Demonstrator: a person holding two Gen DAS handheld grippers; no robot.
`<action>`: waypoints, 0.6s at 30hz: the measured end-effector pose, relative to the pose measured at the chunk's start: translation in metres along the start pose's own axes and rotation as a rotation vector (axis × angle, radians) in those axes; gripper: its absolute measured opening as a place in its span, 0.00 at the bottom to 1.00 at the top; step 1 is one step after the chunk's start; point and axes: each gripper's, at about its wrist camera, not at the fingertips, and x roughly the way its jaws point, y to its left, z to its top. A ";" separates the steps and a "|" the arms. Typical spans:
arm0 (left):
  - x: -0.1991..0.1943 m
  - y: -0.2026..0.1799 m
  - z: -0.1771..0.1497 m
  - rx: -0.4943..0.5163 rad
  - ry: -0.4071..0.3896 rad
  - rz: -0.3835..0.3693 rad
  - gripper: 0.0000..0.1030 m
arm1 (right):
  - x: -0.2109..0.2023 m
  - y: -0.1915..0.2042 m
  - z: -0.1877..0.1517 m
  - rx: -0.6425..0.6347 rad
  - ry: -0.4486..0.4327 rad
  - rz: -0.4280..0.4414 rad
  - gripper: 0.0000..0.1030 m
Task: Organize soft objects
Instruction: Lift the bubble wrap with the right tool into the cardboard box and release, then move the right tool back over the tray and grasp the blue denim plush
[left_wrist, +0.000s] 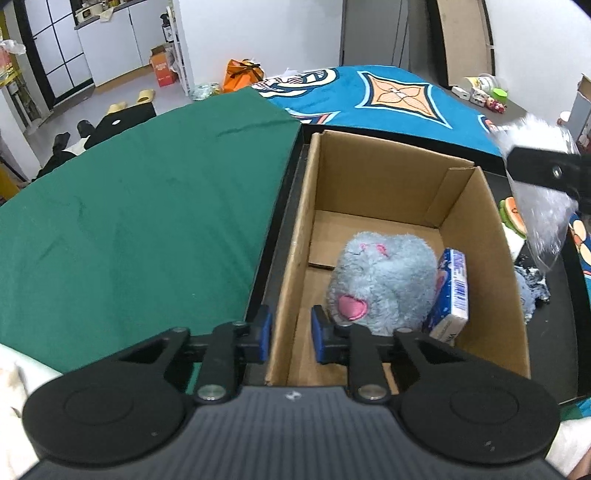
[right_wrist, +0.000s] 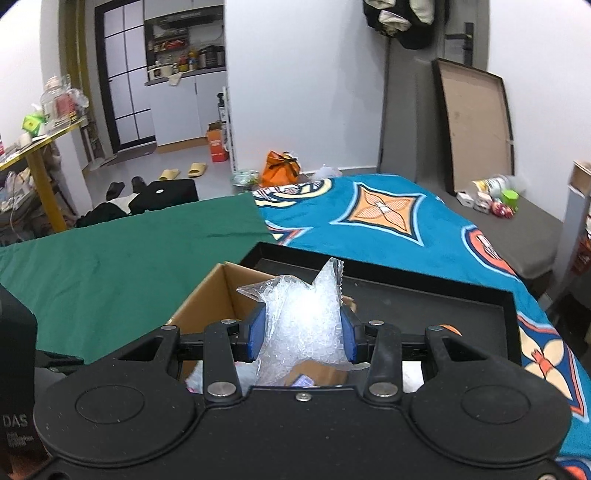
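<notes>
Bedding in green and patterned blue covers the work surface, with a shallow black tray (left_wrist: 569, 332) laid on it and a cardboard box (left_wrist: 480, 236) standing in the tray. Inside the box already lie a fuzzy grey-blue plush toy (left_wrist: 380, 284) and, leaning against the box's right wall, a small blue-and-white packet (left_wrist: 452, 295).

A bag of bubble wrap (right_wrist: 306, 317) is pinched between the blue pads of the right gripper (right_wrist: 303, 338), held above the box's rim, so it looks about to go in next. To the right of the box, on the tray, a crumpled blue cloth (left_wrist: 532, 291) and a flat orange-and-green item (left_wrist: 511, 218) still wait, so the sorting seems roughly midway.

The left gripper (left_wrist: 290, 334) points steeply down, its jaws drawn close astride the box's near left wall (left_wrist: 291, 295), apparently clamping it to steady the box.
</notes>
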 end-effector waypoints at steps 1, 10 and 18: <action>0.000 0.002 0.000 -0.004 0.000 -0.001 0.15 | 0.002 0.003 0.002 -0.006 -0.001 0.002 0.40; 0.001 0.008 0.000 -0.019 0.002 -0.027 0.11 | 0.003 0.005 0.008 -0.006 -0.024 -0.026 0.80; -0.001 0.004 0.002 -0.010 0.000 -0.006 0.14 | -0.005 -0.010 -0.008 0.015 0.016 -0.097 0.83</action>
